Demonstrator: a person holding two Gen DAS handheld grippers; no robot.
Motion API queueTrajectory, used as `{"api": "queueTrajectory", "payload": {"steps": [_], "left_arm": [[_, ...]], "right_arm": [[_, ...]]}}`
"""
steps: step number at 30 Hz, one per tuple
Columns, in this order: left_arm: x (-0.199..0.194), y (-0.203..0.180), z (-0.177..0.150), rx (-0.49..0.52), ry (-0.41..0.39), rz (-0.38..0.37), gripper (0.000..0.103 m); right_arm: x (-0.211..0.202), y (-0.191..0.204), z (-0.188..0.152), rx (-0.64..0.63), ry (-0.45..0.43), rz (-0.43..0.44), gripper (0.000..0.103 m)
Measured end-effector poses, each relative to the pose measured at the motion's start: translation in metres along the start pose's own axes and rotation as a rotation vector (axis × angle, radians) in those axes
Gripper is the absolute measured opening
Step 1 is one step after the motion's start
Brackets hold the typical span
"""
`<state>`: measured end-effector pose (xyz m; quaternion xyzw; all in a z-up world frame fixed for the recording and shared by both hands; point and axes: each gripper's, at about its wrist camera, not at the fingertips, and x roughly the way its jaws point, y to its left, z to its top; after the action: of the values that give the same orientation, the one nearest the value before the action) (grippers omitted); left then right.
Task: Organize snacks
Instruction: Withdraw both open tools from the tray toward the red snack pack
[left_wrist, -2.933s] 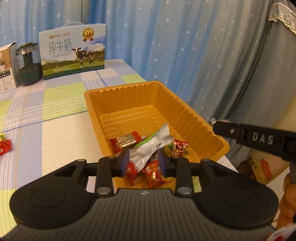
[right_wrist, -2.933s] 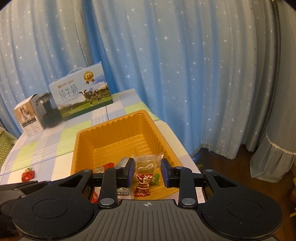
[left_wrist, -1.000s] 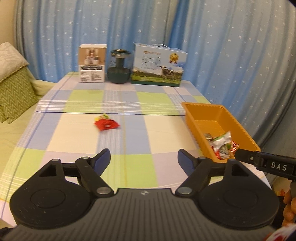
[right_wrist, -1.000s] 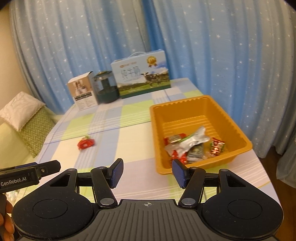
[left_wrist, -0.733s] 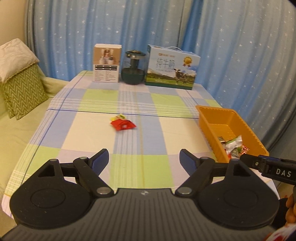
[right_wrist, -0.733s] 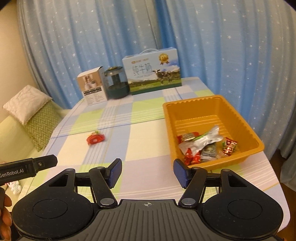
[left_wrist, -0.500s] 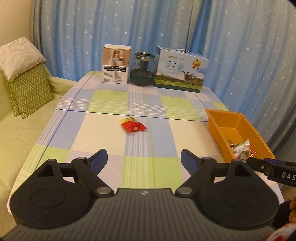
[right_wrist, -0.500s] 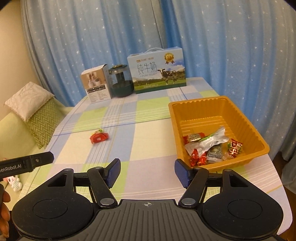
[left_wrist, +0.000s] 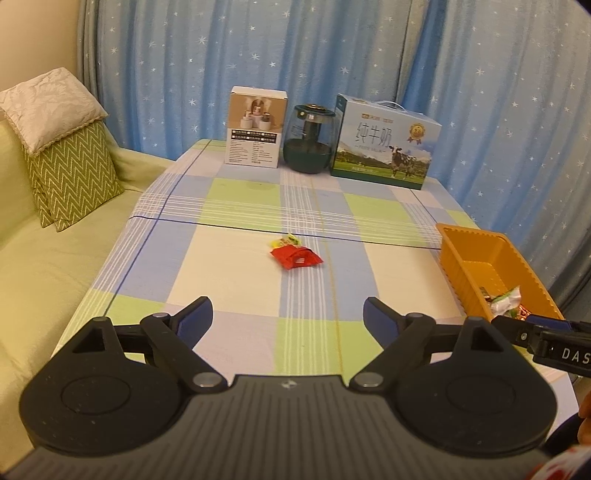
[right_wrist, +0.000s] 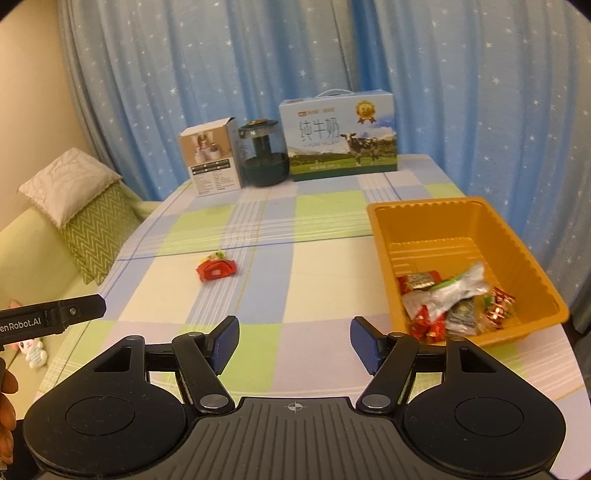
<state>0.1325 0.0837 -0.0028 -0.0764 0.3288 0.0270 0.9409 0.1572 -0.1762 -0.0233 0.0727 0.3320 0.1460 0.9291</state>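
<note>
An orange tray (right_wrist: 513, 236) stands at the table's right edge and holds several wrapped snacks (right_wrist: 447, 295); it also shows in the left wrist view (left_wrist: 480, 243). A red snack packet (left_wrist: 295, 257) with a small yellow-green candy (left_wrist: 286, 242) behind it lies mid-table; the packet also shows in the right wrist view (right_wrist: 216, 269). My left gripper (left_wrist: 288, 317) is open and empty, near the table's front edge, well short of the packet. My right gripper (right_wrist: 291, 341) is open and empty, left of the tray.
At the table's far end stand a white product box (left_wrist: 255, 127), a dark green glass jar (left_wrist: 308, 138) and a blue milk carton (left_wrist: 384, 142). A sofa with green cushions (left_wrist: 70, 173) lies left. Blue curtains hang behind.
Both grippers dropped their snacks into the tray, opened, and pulled back toward the table's front. The left view has swung left and now faces the red packet.
</note>
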Motion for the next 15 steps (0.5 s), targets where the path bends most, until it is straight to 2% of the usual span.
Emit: {"api": "queueTrajectory", "payload": {"steps": [8,15], "left_arm": [[0.024,0.023,0.012,-0.007,-0.004,0.030,0.088],[0.061,0.047,0.021,-0.021,0.008,0.056,0.088]], "right_arm": [[0.037,0.019,0.010,-0.042,0.011,0.035,0.068],[0.084,0.035,0.019,-0.071,0.027,0.071,0.068]]}}
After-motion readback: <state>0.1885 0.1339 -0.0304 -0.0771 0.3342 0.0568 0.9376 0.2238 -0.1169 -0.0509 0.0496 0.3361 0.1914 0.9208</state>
